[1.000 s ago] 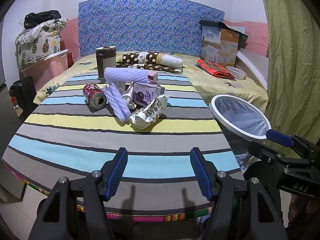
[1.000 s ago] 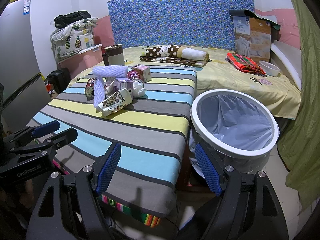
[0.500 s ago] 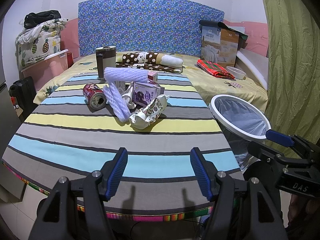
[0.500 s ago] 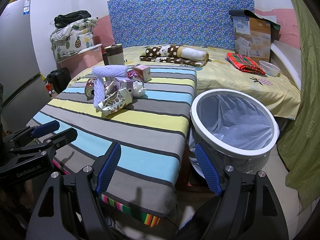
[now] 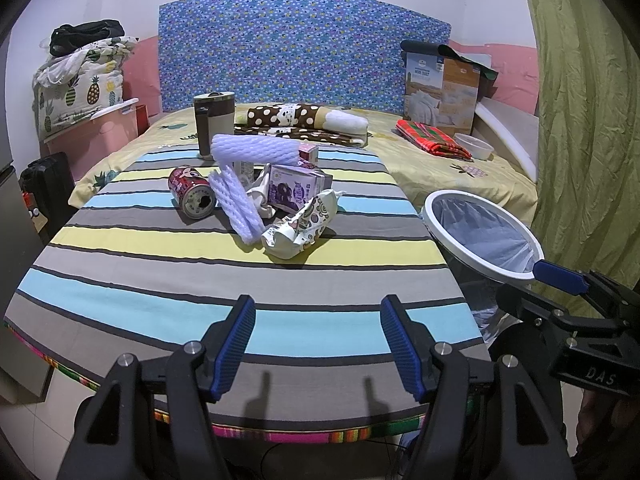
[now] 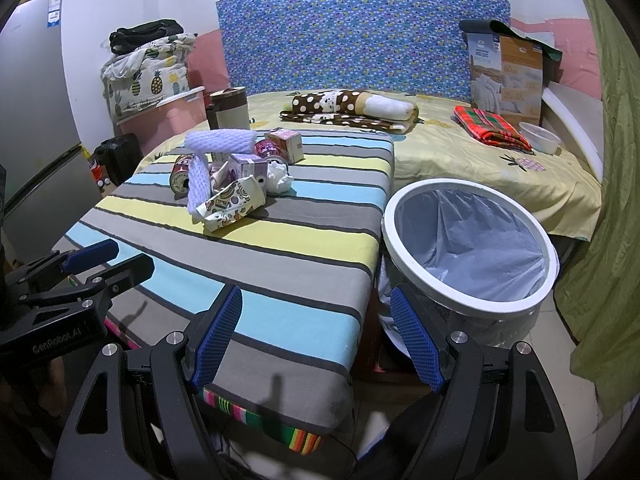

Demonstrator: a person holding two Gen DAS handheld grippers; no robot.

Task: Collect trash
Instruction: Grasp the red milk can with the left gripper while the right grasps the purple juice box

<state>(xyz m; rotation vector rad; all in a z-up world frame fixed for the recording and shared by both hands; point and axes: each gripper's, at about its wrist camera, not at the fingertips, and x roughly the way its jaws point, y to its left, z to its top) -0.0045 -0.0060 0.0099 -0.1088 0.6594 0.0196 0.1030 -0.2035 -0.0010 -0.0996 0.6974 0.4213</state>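
Observation:
A pile of trash lies on the far half of the striped table (image 5: pixel 240 280): a red can (image 5: pixel 192 196) on its side, white foam netting (image 5: pixel 238 208), a purple carton (image 5: pixel 296 190), a patterned wrapper (image 5: pixel 302 228), crumpled tissue (image 6: pixel 278 176). A white-rimmed bin (image 6: pixel 468 248) with a blue liner stands right of the table (image 6: pixel 280 264). My left gripper (image 5: pixel 318 344) is open and empty over the table's near edge. My right gripper (image 6: pixel 316 340) is open and empty by the table's near right corner, beside the bin.
A brown-and-cream canister (image 5: pixel 214 124) stands at the table's far edge. Behind is a bed (image 5: pixel 460 176) with a spotted blanket, a red plaid cloth and a cardboard box. A green curtain (image 5: pixel 588 120) hangs at right. A fridge (image 6: pixel 36 140) stands at left.

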